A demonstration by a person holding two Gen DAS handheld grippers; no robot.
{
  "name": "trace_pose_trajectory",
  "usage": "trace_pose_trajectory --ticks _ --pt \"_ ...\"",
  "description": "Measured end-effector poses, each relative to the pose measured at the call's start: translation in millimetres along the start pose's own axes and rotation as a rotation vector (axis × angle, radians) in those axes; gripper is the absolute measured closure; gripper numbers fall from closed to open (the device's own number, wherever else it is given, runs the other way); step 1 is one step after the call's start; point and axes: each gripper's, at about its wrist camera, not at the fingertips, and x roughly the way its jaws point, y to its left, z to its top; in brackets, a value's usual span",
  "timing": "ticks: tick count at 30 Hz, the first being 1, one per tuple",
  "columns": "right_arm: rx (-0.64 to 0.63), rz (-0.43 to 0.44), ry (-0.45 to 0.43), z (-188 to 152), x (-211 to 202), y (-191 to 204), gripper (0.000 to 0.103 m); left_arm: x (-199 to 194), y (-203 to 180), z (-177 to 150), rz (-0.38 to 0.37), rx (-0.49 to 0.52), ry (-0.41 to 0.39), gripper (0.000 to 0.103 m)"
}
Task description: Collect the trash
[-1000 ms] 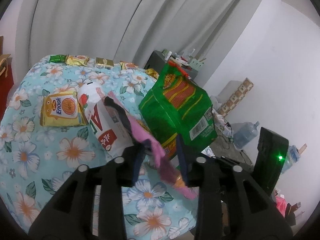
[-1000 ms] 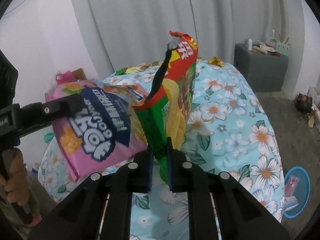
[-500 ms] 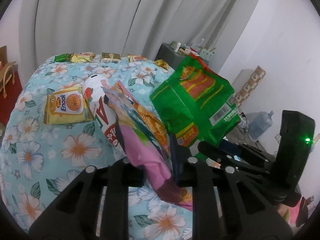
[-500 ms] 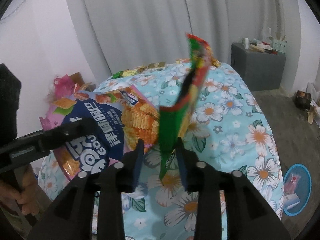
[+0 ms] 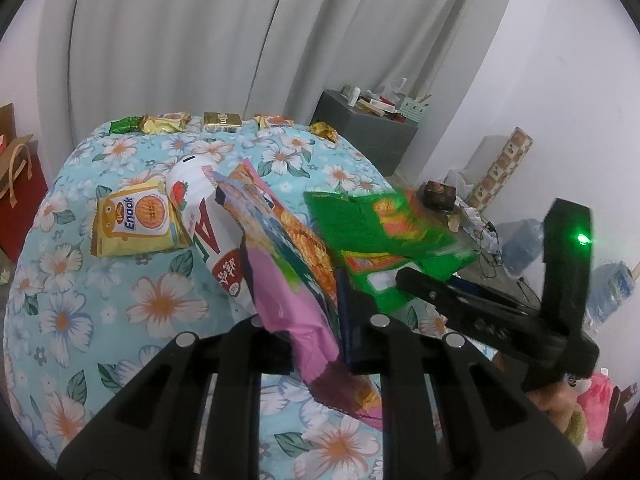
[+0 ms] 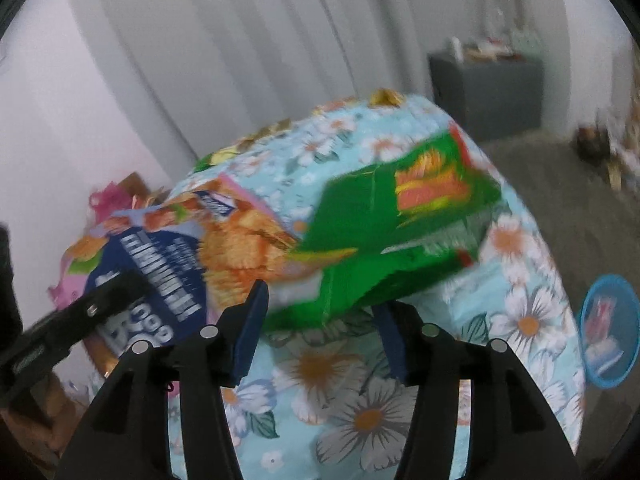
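The left gripper [image 5: 316,320], closing, pinches the pink snack bag [image 5: 288,280]. Only the right wrist view shows the right gripper [image 6: 320,328] parted, the blurred green bag [image 6: 384,236] seemingly loose.

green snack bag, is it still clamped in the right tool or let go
Let go: the green snack bag lies blurred beyond the right tool, whose jaws stand apart without touching it.
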Motion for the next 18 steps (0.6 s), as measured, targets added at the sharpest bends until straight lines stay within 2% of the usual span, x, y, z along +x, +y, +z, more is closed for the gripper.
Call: trace_pose_trajectory --ticks 6,9,12,18 --pt "0.076 0.005 0.013 -1.6 8.9 -14.0 0.079 -2.7 -5.9 -1.9 0.025 0.031 -0.007 0.091" --pt "0.093 0.017 0.006 -2.9 5.6 -17.6 0.091 -4.3 -8.2 -1.8 0.036 0.043 -0.014 0.093" --pt "0.089 0.022 -0.009 -2.6 0.2 -17.6 0.096 -5.0 -11.1 -2.0 0.043 0.056 -0.02 0.094" --pt "0.04 0.006 -0.049 -2.7 -15.4 -8.8 0.098 -7.9 -16.5 -3.2 0.053 0.076 -0.036 0.095"
